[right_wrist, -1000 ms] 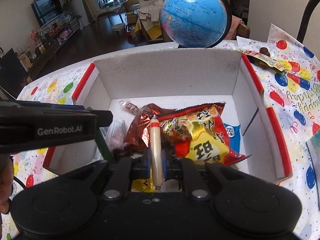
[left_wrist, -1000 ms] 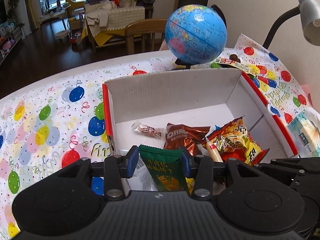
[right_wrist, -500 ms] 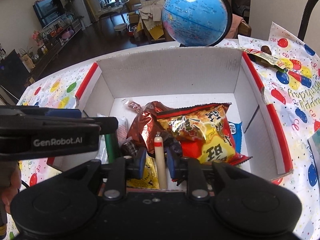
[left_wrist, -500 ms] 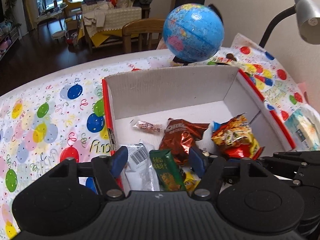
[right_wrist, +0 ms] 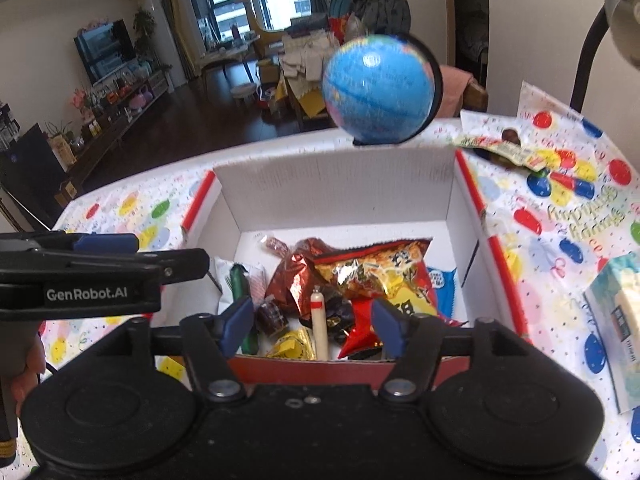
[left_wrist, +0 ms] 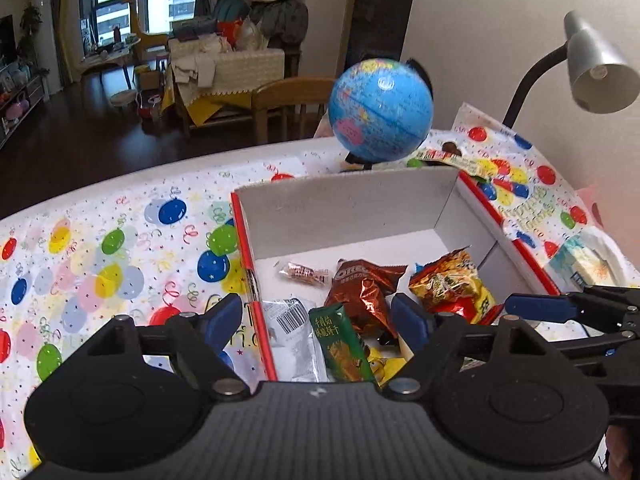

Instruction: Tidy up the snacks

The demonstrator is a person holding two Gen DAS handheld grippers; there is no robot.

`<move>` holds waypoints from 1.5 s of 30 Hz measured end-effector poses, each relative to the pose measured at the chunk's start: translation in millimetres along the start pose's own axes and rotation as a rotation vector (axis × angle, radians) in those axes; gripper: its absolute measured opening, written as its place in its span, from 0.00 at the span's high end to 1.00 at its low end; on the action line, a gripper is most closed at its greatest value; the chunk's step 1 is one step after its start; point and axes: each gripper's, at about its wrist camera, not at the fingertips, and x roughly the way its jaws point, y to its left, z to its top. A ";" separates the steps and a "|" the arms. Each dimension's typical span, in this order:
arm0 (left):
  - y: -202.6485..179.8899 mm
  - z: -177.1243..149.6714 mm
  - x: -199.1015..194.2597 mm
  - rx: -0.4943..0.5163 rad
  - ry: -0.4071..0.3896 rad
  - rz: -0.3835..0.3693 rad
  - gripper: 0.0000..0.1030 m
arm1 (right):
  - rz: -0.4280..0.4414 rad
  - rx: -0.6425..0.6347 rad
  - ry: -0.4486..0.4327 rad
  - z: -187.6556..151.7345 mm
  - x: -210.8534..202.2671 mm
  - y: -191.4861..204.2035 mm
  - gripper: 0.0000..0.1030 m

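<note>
A white cardboard box with red edges [left_wrist: 352, 216] [right_wrist: 332, 196] stands on the table and holds several snacks. A green biscuit packet [left_wrist: 340, 340] lies in its near left part beside a clear barcode packet [left_wrist: 290, 316]. A brown Oreo bag [left_wrist: 362, 284] and a yellow-red chip bag [left_wrist: 448, 280] [right_wrist: 380, 272] lie in the middle. A white sausage stick [right_wrist: 319, 326] leans in the box's near edge. My left gripper [left_wrist: 318, 322] is open and empty above the green packet. My right gripper [right_wrist: 312, 324] is open and empty around the sausage stick.
A blue globe [left_wrist: 380, 110] [right_wrist: 378, 90] stands behind the box. A desk lamp [left_wrist: 592, 68] is at the right. A snack wrapper [right_wrist: 500, 150] lies on the balloon tablecloth [left_wrist: 100, 248] behind the box. A tissue pack [right_wrist: 616, 320] lies at the right.
Both grippers opened and pulled back. The left let go of the green packet and the right let go of the sausage stick; both now lie in the box.
</note>
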 end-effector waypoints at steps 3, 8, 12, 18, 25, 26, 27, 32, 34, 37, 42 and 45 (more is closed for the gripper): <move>3.0 -0.3 -13.5 -0.003 -0.028 -0.010 0.20 | 0.006 -0.002 -0.029 1.3 -11.6 3.3 0.27; 9.3 -3.9 -39.0 -0.008 -0.078 -0.028 0.20 | 0.037 -0.011 -0.077 0.6 -29.2 12.5 0.15; 14.4 -9.4 -55.7 -0.008 -0.104 -0.032 0.20 | 0.058 -0.023 -0.115 -2.9 -43.9 21.7 0.05; 20.9 -21.3 -78.6 0.004 -0.145 -0.013 0.20 | 0.066 -0.017 -0.165 -8.3 -62.1 26.8 0.02; 21.9 -34.6 -102.4 0.021 -0.180 0.003 0.19 | 0.092 -0.015 -0.203 -17.1 -82.5 34.7 0.01; 21.9 -35.9 -105.3 0.021 -0.183 0.006 0.19 | 0.093 -0.015 -0.209 -18.7 -85.0 36.0 0.01; 21.8 -37.0 -107.7 0.022 -0.185 0.007 0.19 | 0.094 -0.014 -0.216 -20.2 -87.3 36.3 0.01; 20.9 -45.1 -120.8 0.019 -0.207 0.026 0.19 | 0.095 0.003 -0.238 -24.8 -95.5 37.3 0.00; 19.2 -48.2 -124.8 0.031 -0.212 0.033 0.19 | 0.096 0.018 -0.246 -26.9 -98.1 36.7 0.00; 19.5 -52.3 -128.1 0.030 -0.206 0.026 0.14 | 0.098 0.049 -0.250 -30.9 -101.3 35.3 0.00; 22.7 -57.9 -131.5 0.012 -0.193 0.003 0.04 | 0.089 0.083 -0.250 -35.9 -102.7 34.4 0.00; 21.8 -60.3 -133.0 0.016 -0.189 0.007 0.04 | 0.076 0.092 -0.257 -39.2 -104.4 34.7 0.00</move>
